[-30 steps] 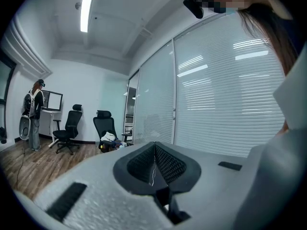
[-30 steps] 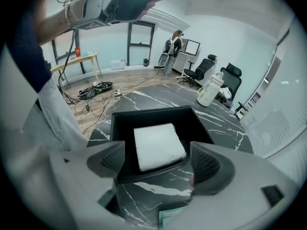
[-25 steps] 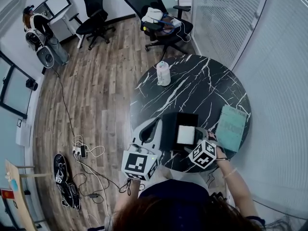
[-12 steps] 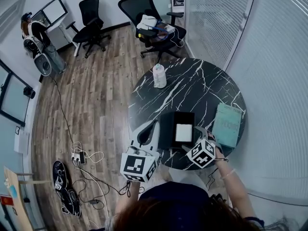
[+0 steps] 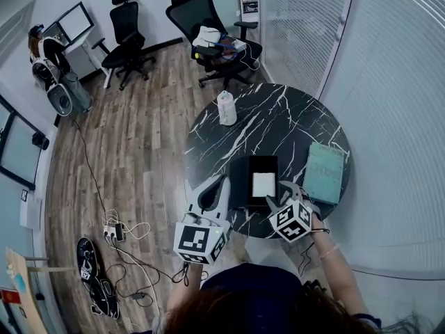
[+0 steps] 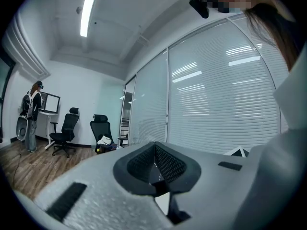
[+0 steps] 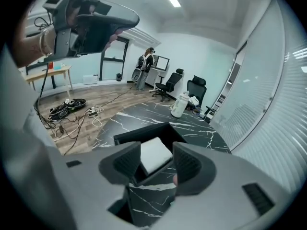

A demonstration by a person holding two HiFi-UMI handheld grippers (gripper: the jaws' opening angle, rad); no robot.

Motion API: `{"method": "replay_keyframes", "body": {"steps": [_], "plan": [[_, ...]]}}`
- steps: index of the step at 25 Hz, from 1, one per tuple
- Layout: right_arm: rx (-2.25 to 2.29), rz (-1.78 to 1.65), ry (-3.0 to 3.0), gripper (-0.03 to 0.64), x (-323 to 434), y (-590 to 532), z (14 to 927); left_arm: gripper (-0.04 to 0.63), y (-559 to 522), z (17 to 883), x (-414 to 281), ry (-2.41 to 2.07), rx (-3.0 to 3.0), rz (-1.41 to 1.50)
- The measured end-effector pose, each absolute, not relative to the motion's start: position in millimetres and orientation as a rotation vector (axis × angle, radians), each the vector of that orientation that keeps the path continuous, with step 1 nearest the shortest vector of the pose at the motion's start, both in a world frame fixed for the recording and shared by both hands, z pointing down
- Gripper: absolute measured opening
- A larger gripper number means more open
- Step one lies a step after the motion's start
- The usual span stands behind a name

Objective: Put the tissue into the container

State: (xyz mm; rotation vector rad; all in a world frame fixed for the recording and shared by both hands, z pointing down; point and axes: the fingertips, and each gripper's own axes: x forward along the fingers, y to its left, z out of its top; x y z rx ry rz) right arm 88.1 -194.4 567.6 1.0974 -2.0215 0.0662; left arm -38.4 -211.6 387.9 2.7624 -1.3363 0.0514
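Tissue [image 5: 263,184] lies flat inside the black container [image 5: 240,183], near the front edge of the marble worktop [image 5: 278,117], so the placing looks done. It sits straight ahead of the right tool [image 5: 285,195], just beyond its tips. That tool's jaws are closing with nothing between them. The container's long axis runs away from the person. The left tool [image 5: 212,193], jaws pressed together and empty, is beside the container's left wall, pointing off into the room.
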Motion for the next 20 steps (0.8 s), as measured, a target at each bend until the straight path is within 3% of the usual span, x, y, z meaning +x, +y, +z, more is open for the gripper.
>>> {"method": "replay_keyframes", "body": {"steps": [8, 12, 20], "plan": [[1.217, 0.093, -2.008, 0.152, 85, -175, 550, 0.028, -185, 388, -44, -1.297, 2.786, 0.048], [1.290, 0.094, -2.004, 0.080, 83, -165, 538, 0.028, -169, 390, -46, -1.271, 2.792, 0.057], [1.367, 0.109, -1.999, 0.051, 78, -138, 525, 0.028, -138, 389, -52, -1.246, 2.814, 0.057]]}}
